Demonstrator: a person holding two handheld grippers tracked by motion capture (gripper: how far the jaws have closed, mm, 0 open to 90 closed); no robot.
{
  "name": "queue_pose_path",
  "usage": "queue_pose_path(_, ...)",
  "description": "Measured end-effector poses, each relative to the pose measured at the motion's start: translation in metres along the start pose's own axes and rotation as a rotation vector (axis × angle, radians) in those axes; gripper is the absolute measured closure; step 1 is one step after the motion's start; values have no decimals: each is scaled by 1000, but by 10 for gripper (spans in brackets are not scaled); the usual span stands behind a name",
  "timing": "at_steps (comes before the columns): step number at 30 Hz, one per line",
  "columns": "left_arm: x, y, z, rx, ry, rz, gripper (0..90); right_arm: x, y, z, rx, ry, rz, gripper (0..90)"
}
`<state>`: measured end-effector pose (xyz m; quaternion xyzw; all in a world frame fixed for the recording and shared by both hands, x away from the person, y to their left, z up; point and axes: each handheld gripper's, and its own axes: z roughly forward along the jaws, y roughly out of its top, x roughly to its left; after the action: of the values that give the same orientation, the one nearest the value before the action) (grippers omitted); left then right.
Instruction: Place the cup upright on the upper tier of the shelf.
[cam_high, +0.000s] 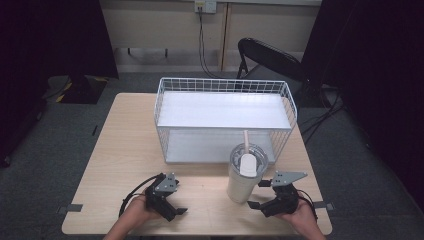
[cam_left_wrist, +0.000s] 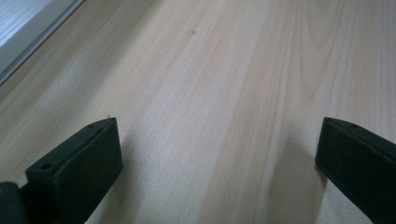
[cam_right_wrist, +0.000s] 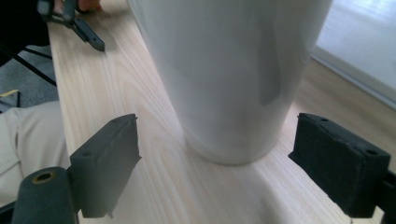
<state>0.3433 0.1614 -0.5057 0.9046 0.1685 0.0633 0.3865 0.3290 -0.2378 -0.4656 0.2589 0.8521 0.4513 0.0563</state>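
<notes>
The right hand-held gripper (cam_high: 260, 196) rests low at the near right of the bench (cam_high: 125, 150), its jaws spread wide and aimed at the white tumbler (cam_high: 244, 177); in the right gripper view the cup's base (cam_right_wrist: 231, 140) stands between the two black pads without either touching it. The left hand-held gripper (cam_high: 172, 202) sits at the near left of the bench, well apart from the tumbler, its jaws likewise wide apart with only bare wood (cam_left_wrist: 215, 93) between them. The tumbler stands upright on the bench just in front of the white wire basket (cam_high: 225, 85), capped with a clear lid (cam_high: 248, 159) through which a pale straw (cam_high: 246, 137) rises. Whether it holds any liquid cannot be told. The basket lies on its side, open toward the person, with a white shelf panel (cam_high: 222, 111) inside.
</notes>
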Motion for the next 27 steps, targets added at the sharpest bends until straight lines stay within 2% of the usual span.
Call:
queue_pose_path(3, 0, 0, 0, 2, 0, 4, 0, 2, 7, -1, -15, 3, -14, 139)
queue_pose_path(5, 0, 0, 0, 3, 0, 4, 0, 3, 10, -2, -34, 11, -7, 133)
queue_pose_path(8, 0, 0, 0, 2, 1, 5, 0, 4, 14, -3, -48, -3, -13, 134)
queue_pose_path(27, 0, 0, 0, 3, 1, 4, 0, -1, 30, -6, -163, 0, 10, 133)
